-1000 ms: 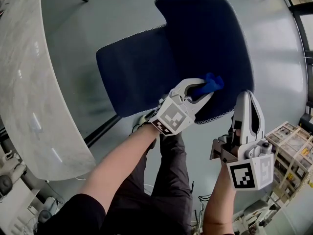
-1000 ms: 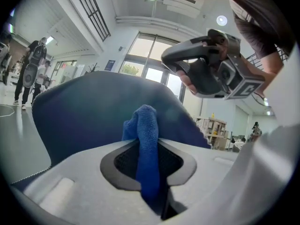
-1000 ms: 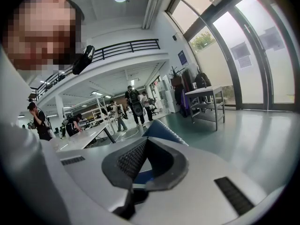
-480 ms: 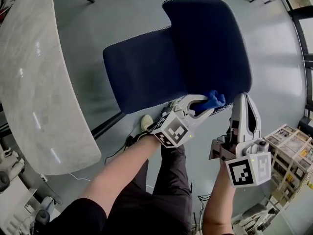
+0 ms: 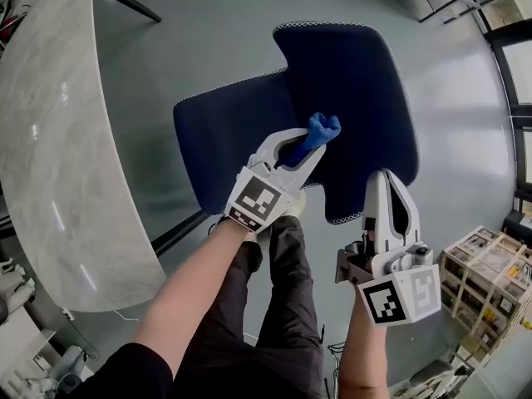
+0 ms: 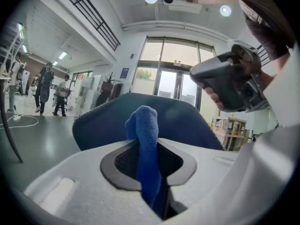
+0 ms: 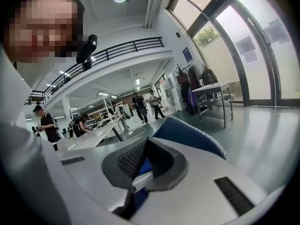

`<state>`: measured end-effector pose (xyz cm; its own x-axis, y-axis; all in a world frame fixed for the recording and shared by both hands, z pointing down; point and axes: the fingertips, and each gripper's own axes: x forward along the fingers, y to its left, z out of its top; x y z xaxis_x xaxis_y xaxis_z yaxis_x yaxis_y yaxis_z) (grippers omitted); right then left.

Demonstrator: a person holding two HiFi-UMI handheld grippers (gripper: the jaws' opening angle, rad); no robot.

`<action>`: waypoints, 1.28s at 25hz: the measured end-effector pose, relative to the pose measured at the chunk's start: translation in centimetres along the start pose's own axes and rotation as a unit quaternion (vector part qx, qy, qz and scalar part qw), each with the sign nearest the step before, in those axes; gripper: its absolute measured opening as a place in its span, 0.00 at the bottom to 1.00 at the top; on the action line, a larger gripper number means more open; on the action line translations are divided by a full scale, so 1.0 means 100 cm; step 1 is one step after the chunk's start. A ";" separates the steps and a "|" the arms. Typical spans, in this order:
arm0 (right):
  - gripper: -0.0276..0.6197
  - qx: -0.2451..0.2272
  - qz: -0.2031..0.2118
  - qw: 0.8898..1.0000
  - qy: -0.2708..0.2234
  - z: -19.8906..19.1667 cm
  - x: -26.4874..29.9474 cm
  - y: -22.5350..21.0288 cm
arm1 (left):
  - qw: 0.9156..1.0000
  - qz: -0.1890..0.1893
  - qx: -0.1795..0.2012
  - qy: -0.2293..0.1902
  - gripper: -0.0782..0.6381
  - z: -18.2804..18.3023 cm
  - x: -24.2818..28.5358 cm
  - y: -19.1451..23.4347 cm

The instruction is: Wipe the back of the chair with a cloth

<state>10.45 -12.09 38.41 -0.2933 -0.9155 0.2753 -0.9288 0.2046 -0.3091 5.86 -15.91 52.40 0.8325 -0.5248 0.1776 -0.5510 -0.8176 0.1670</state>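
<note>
The dark blue chair [image 5: 349, 81] stands below me on the grey floor, its seat to the left and its back to the right. My left gripper [image 5: 303, 144] is shut on a bright blue cloth [image 5: 322, 127], held over the chair where seat and back meet. In the left gripper view the cloth [image 6: 143, 125] sticks up between the jaws, with the chair [image 6: 187, 121] behind it. My right gripper [image 5: 381, 181] hovers by the chair back's near edge, jaws together and holding nothing. Its own view shows the chair's edge [image 7: 187, 132] just beyond the right gripper [image 7: 145, 165].
A curved white table [image 5: 50, 140] runs along the left side. A wooden crate with boxes [image 5: 486, 264] sits at the lower right. The person's dark trouser legs [image 5: 278, 306] stand close to the chair. Several people and tables are far off in the hall.
My left gripper has carried the cloth up and to the left, from the chair back's near edge onto the chair. The right gripper has shifted slightly left.
</note>
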 end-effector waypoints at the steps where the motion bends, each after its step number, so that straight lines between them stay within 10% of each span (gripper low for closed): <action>1: 0.06 -0.002 0.004 1.000 0.001 -0.001 0.002 0.001 | 1.000 0.011 0.004 -0.002 0.22 0.001 0.003 0.012; 14: 0.06 -0.025 0.031 0.999 0.000 -0.030 0.041 -0.015 | 0.990 0.138 0.020 -0.020 0.22 -0.034 0.068 0.155; 21: 0.06 -0.023 0.030 0.999 0.011 -0.048 0.054 -0.035 | 0.992 0.117 0.033 -0.043 0.22 -0.043 0.096 0.146; 32: 0.06 -0.014 0.023 0.999 0.032 -0.045 0.036 -0.027 | 1.000 0.002 0.013 -0.004 0.22 -0.080 0.075 0.021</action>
<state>10.93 -14.37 44.34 -0.3485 -0.8811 0.3196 -0.9199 0.2562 -0.2968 10.47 -19.70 61.87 0.8309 -0.5298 0.1699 -0.5526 -0.8214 0.1411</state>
